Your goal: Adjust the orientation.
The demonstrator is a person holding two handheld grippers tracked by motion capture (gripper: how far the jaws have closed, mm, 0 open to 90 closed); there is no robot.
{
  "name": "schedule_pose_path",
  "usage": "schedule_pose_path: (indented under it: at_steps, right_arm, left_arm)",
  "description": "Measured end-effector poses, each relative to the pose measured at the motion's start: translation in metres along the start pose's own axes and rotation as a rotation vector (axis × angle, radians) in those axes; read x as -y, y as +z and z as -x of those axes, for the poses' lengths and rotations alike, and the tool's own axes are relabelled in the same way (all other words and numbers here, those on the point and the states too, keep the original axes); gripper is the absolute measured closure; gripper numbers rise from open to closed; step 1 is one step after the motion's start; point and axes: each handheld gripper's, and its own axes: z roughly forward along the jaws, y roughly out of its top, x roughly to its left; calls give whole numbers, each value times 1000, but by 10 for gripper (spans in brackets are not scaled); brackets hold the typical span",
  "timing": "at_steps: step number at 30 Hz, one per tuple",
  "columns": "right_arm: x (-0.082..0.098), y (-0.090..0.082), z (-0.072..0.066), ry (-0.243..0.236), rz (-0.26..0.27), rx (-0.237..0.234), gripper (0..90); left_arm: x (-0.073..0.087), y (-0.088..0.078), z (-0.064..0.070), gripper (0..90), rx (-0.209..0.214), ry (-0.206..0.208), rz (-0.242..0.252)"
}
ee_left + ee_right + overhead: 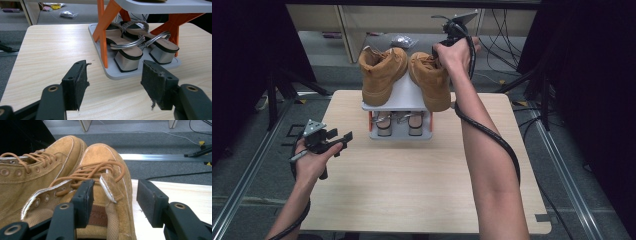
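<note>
Right hand-held gripper [113, 195] is sitting wide open around the right boot [430, 80] collar on the rack [399, 95] at the worktop's far edge, looks like it's letting go, so backing off is probably next.

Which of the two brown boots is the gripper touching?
The boot on the right of the top shelf. The right gripper has its open jaws around that boot's collar; the left boot stands untouched beside it.
</note>
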Motion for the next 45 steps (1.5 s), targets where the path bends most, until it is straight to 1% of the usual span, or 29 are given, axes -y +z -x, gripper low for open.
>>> schedule_pose_path:
  at_steps: [3, 5, 6, 7, 8, 11, 12, 14, 15, 16, 17, 18, 20, 21, 22, 23, 26, 29, 30, 31, 32, 33, 34, 35, 38, 39, 40, 41, 45]
  right_arm:
    - [-1, -6, -1, 14, 0, -1, 482]
    - [-1, -9, 0, 4, 3, -7, 482]
    - [-1, -11, 0, 8, 2, -8, 484]
    - [-1, -12, 2, -2, 2, -12, 485]
    - [0, -13, 1, 6, -1, -7, 486]
    - [1, -15, 6, -20, -7, -14, 495]
    - [2, -16, 5, 2, -10, -10, 500]
    - [3, -18, 6, 1, -10, -15, 510]
    - [3, -19, 7, -13, -7, -22, 522]
    - [3, -20, 6, -2, -5, -20, 528]
    - [3, -22, 8, -22, 1, -25, 532]
    - [3, -23, 7, -8, 0, -22, 535]
    - [3, -27, 9, -12, 6, -29, 547]
    - [3, -27, 11, -23, 9, -29, 555]
    - [3, -29, 11, -8, 10, -30, 562]
    - [3, -31, 12, -7, 19, -42, 567]
    - [4, -34, 13, 9, 30, -47, 572]
    - [5, -38, 17, 6, 42, -69, 580]
    - [5, -40, 17, 20, 47, -67, 586]
    - [5, -41, 19, 10, 55, -75, 589]
    - [6, -43, 19, 25, 57, -78, 597]
    - [6, -43, 19, 25, 57, -78, 597]
    - [7, -46, 24, 14, 66, -83, 627]
    - [8, -48, 24, 31, 68, -78, 643]
    - [12, -52, 31, 25, 77, -78, 701]
    - [13, -53, 33, 23, 71, -76, 740]
    - [15, -53, 36, 13, 59, -82, 773]
    - [17, -53, 37, 16, 43, -78, 802]
    - [31, -46, 45, -10, -24, -69, 884]
  left_arm:
    - [0, 0, 1, 370, 0, 3, -1]
    - [0, 1, 2, 370, 1, 4, -1]
    - [0, 1, 2, 370, 2, 5, -1]
    - [0, 1, 3, 370, 2, 5, -2]
    - [-1, 1, 3, 370, 4, 6, 0]
    - [-1, 2, 5, 370, 6, 9, -1]
    - [-1, 2, 5, 370, 7, 9, -1]
    - [-1, 3, 5, 370, 7, 9, -1]
    - [-1, 3, 5, 370, 7, 9, -2]
    - [0, 3, 5, 370, 6, 9, -2]
    - [0, 3, 5, 370, 6, 8, -2]
    - [-1, 3, 5, 370, 6, 9, -3]
    - [-1, 3, 6, 370, 6, 9, -3]
    - [-1, 3, 6, 370, 6, 9, -3]
    - [-1, 3, 6, 370, 7, 8, -3]
    - [-1, 3, 7, 370, 7, 8, -2]
    - [-1, 3, 7, 370, 8, 10, -1]
    - [-2, 3, 7, 372, 8, 11, 2]
    - [-2, 3, 7, 372, 8, 11, 3]
    - [-2, 3, 7, 372, 8, 11, 2]
    - [-2, 3, 8, 373, 7, 13, 2]
    - [-2, 3, 8, 373, 7, 13, 2]
    - [-2, 4, 8, 373, 7, 13, 1]
    - [-2, 4, 9, 374, 8, 13, 1]
    - [-2, 5, 10, 374, 11, 13, 0]
    - [-2, 5, 10, 375, 11, 16, -2]
    - [-2, 5, 11, 375, 11, 17, 0]
    - [-3, 6, 12, 375, 12, 18, 1]
    - [-4, 6, 14, 376, 16, 23, 4]
